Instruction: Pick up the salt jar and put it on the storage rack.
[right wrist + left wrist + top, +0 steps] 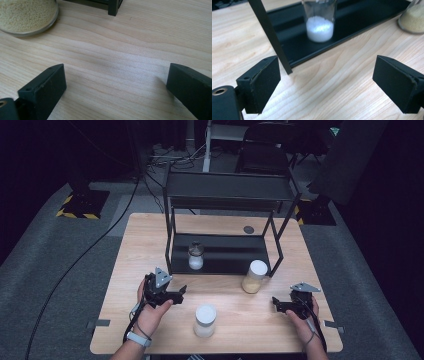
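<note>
From above, a white-lidded jar [205,320] is standing on the wooden table [145,235] between the two grippers, touched by neither. The left gripper view is showing, past its wide-spread jaws, a jar of white grains [320,21] sitting on the black rack's bottom shelf [352,27]. The right gripper view is catching the jar of yellow grains [26,15] on bare wood. The left gripper [181,292] is pointing right, the right gripper [274,302] pointing left, jaws apart, both hands resting low.
</note>
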